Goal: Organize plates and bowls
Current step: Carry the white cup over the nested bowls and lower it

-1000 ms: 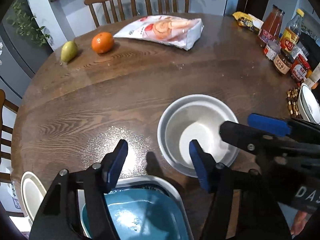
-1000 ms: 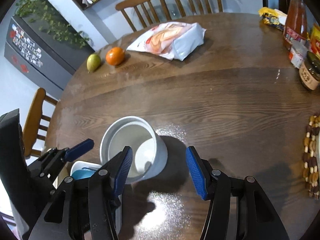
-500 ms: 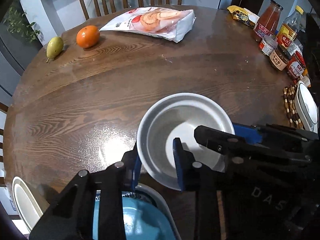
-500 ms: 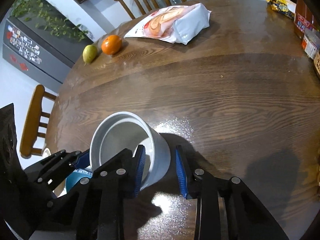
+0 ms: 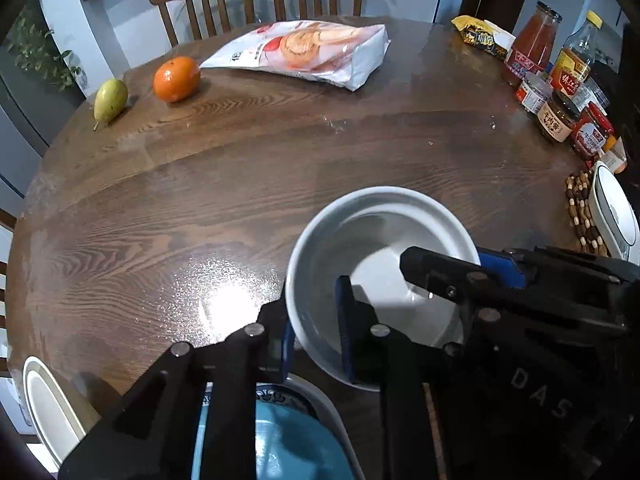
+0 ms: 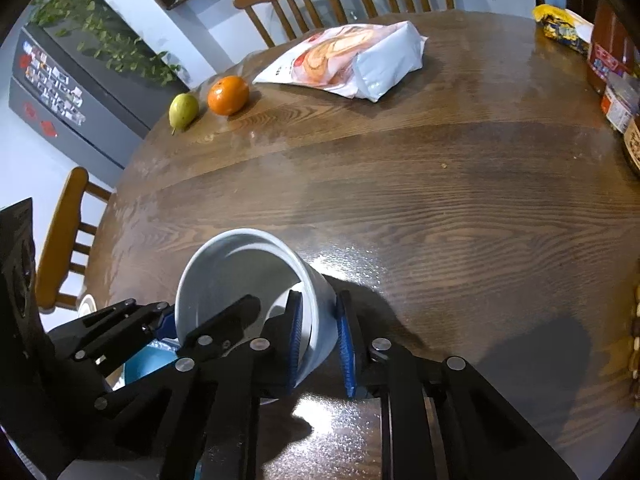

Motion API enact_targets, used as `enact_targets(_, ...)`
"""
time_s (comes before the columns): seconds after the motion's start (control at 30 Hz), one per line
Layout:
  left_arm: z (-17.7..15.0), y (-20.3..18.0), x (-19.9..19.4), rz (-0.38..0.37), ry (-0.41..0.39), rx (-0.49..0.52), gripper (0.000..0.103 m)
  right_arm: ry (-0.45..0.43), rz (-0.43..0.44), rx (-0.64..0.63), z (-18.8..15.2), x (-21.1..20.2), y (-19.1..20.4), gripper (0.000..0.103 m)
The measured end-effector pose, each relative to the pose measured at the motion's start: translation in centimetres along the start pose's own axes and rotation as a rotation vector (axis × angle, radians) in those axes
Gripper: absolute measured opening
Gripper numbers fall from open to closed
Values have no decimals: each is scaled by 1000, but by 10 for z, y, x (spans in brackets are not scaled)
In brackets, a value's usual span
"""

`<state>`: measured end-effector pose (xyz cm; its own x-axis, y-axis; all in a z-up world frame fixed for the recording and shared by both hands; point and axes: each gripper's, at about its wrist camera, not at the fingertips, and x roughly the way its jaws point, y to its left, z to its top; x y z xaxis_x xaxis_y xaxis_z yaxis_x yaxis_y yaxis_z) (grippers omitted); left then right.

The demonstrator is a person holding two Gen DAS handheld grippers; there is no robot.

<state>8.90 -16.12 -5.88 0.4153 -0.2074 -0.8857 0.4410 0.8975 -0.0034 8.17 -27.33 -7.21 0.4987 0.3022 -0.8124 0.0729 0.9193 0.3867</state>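
A deep white bowl [image 5: 380, 240] stands on the round wooden table [image 5: 200, 200]. My left gripper [image 5: 316, 340] straddles its near-left wall, one blue pad inside and one outside, jaws closing onto the wall. My right gripper [image 6: 320, 340] straddles the opposite wall of the white bowl [image 6: 240, 272] the same way, its jaws closing too. Each gripper shows in the other's view: the right gripper [image 5: 476, 272] on the bowl's right rim, the left gripper [image 6: 168, 320] on its left. A blue bowl [image 5: 288, 440] in a white-rimmed dish lies beneath my left fingers.
A white plate [image 5: 44, 412] sits at the near-left table edge, and a white dish [image 5: 612, 212] rests on a beaded trivet [image 5: 580, 208] at right. An orange [image 5: 176, 78], pear [image 5: 110, 98] and snack bag [image 5: 312, 52] lie at the far side. Jars and bottles [image 5: 556, 80] crowd the right.
Both grippers went from wide apart beside the white bowl to closed down over its rim, one on each side. The bowl now sits nearer in both views.
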Motion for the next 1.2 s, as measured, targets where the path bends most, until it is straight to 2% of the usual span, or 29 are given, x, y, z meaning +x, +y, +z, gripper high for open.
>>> enact_targets(0.4,-6,2,-44,19,-126,-2,15,-92,16,-15,-7,-37,16,18)
enact_targets(0.83,-39,41,-92,76,-214,-82,15,-119,63,-117,-22,-56,77,18)
enact_targets(1.2,-68,90,-120,140,-250,-175,15,-105,118,-220,-32,-49,139,18)
